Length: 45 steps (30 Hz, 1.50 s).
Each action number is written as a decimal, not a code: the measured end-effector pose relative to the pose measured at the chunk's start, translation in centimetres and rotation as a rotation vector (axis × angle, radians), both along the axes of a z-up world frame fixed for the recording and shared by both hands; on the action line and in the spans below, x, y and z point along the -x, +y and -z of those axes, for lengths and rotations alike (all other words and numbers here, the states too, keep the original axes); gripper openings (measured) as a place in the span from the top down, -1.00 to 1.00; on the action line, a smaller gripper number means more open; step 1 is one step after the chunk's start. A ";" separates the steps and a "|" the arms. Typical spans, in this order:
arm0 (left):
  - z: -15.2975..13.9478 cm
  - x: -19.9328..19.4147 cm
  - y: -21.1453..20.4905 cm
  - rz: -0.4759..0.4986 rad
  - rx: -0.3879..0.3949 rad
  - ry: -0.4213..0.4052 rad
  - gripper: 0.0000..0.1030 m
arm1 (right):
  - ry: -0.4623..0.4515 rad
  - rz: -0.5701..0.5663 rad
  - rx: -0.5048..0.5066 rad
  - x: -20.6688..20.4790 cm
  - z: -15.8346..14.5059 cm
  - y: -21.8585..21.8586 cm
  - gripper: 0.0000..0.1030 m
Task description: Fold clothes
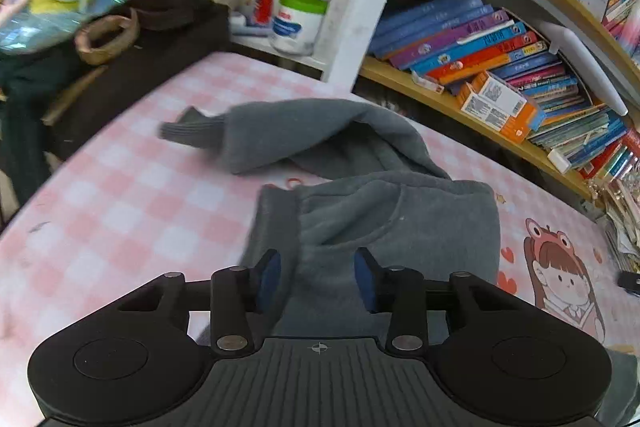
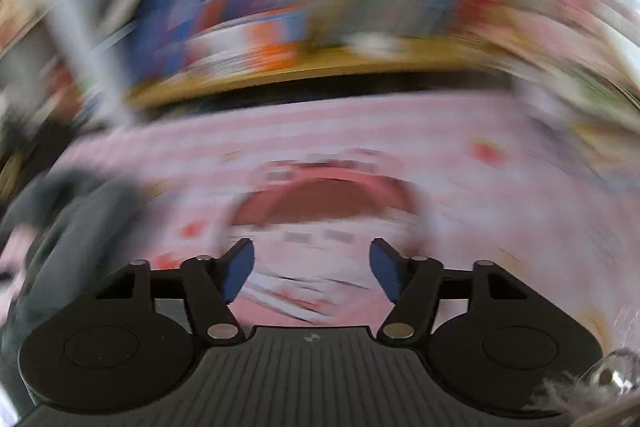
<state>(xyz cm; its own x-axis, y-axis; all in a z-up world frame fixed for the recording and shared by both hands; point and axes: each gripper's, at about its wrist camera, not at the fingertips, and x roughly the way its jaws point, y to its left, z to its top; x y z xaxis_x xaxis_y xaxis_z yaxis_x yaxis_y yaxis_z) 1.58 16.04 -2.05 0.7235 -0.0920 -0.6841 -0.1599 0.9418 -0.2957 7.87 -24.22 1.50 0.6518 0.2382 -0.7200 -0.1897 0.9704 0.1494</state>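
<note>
Here we see both grippers above a grey garment on a pink checked surface.

In the left wrist view, the grey garment (image 1: 376,195) lies crumpled on the pink checked cover (image 1: 120,211), one sleeve (image 1: 192,133) stretched toward the left. Our left gripper (image 1: 317,277) hovers over the garment's near edge; its jaws stand spread, and the blue pads (image 1: 269,279) press on no cloth. A bookshelf (image 1: 500,67) runs behind the cover, and a cartoon girl print (image 1: 560,279) shows at the right. The right wrist view is heavily blurred: our right gripper (image 2: 311,273) has its jaws spread wide with nothing between them, and the garment appears as a grey mass at the left edge.
</note>
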 end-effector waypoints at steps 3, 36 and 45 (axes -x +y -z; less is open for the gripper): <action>1.2 -1.3 0.1 0.022 0.047 0.009 0.31 | -0.025 -0.220 0.104 -2.4 -0.7 6.2 -0.31; 4.1 -1.6 3.0 -0.058 0.178 -0.003 0.75 | -0.077 -0.195 0.272 -16.5 -4.4 12.7 0.86; 4.1 -1.7 2.7 -0.058 0.160 0.001 0.76 | 0.243 0.263 -0.179 -7.3 -0.8 -5.0 0.77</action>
<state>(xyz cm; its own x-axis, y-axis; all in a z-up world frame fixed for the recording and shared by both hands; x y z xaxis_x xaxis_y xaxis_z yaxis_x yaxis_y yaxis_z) 3.31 18.75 -6.16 0.7300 -0.1575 -0.6650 -0.2131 0.8721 -0.4405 15.22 -29.21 2.32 0.5229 0.2218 -0.8230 0.1232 0.9357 0.3305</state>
